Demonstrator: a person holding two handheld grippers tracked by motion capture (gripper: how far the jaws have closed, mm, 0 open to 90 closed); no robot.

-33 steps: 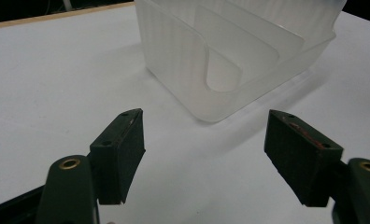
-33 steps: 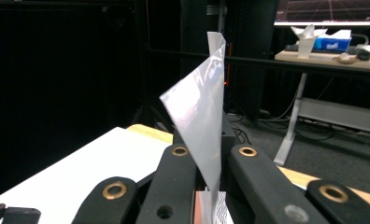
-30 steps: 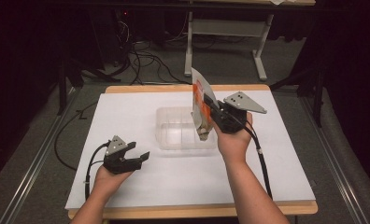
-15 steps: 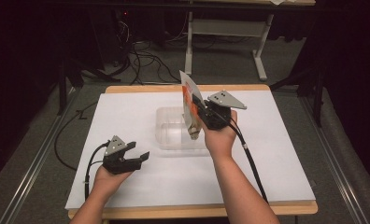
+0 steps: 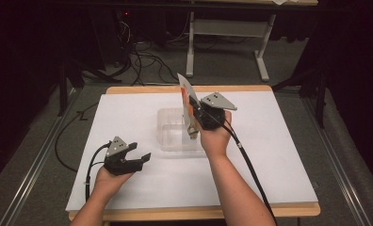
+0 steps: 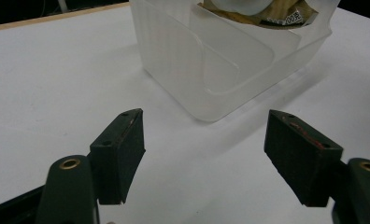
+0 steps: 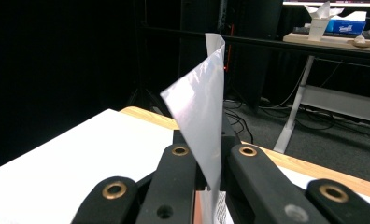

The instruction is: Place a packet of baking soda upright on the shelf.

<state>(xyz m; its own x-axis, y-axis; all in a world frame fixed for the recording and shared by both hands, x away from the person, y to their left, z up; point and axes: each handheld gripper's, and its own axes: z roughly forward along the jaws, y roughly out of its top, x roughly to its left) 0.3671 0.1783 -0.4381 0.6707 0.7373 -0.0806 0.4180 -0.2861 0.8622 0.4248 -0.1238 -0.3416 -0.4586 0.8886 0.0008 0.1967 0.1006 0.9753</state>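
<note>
Nearest the person's edge of the bench [image 5: 269,160], toward its left corner, the left gripper [image 5: 136,160] rests low over the white surface. Its jaws stand released and wide apart with nothing between them, as the left gripper view confirms, and they face the clear plastic container [image 6: 220,60] just beyond.

The container [image 5: 173,134] sits near the middle of the bench, well clear of every edge. Its walls are translucent. Printed material shows at its far side in the left gripper view, but too little of it is visible to identify.

Directly at the container's right wall, the right gripper [image 5: 196,115] is clenched on a flat packet [image 5: 188,101], which stands nearly upright with its upper corner leaning toward the far edge. In the right gripper view the silver back of the packet [image 7: 202,112] rises between the closed jaws, gripped low down. The packet's lower end appears to be inside or just above the container; which one cannot be told.

Judgement: the step in hand appears to be seating the packet in the container. To do it well, the right gripper should lower the packet straight down, keeping it clear of the wall, and release only once the bottom edge is supported. The container looks light and may slide if pushed; the free left gripper is well placed to steady its near wall.
</note>
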